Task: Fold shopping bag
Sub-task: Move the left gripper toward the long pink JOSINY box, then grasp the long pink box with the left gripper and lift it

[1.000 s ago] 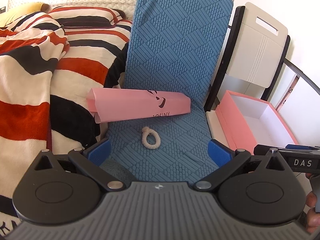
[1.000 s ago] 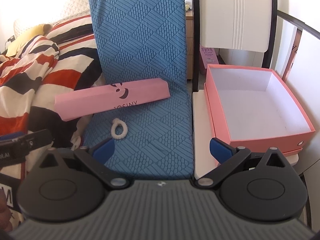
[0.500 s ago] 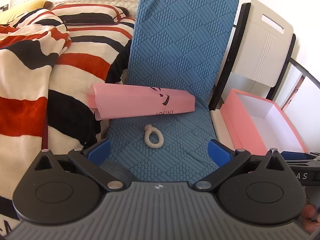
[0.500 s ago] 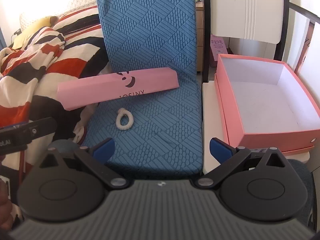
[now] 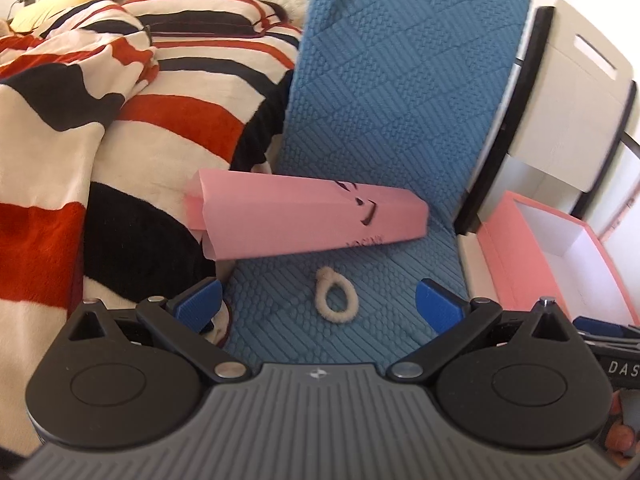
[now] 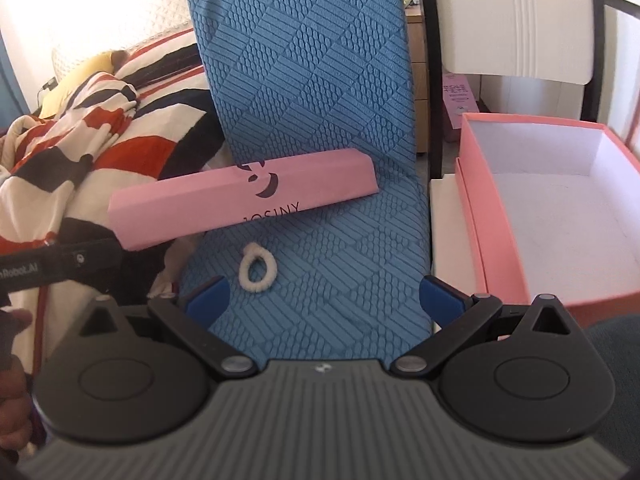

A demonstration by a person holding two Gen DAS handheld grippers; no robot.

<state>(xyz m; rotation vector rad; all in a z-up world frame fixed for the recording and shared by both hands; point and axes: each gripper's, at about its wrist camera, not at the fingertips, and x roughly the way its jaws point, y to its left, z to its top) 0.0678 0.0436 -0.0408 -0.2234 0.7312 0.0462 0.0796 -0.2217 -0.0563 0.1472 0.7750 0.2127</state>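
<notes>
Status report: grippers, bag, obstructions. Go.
Left gripper open, empty. Right gripper open, empty. Pink bag folded flat across blue cushion, untouched. Hair tie lying loose before it.

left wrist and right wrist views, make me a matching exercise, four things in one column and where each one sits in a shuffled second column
Things:
1. pink shopping bag
2. cream hair tie
3. pink box
4. striped blanket

Places:
A. open and empty, to the right of the blue mat
B. heaped to the left of the mat
C. folded flat into a long strip, lying across the mat
D. loose on the mat, nearer the cameras than the strip

Pairs: 1-C, 2-D, 3-A, 4-B
</notes>
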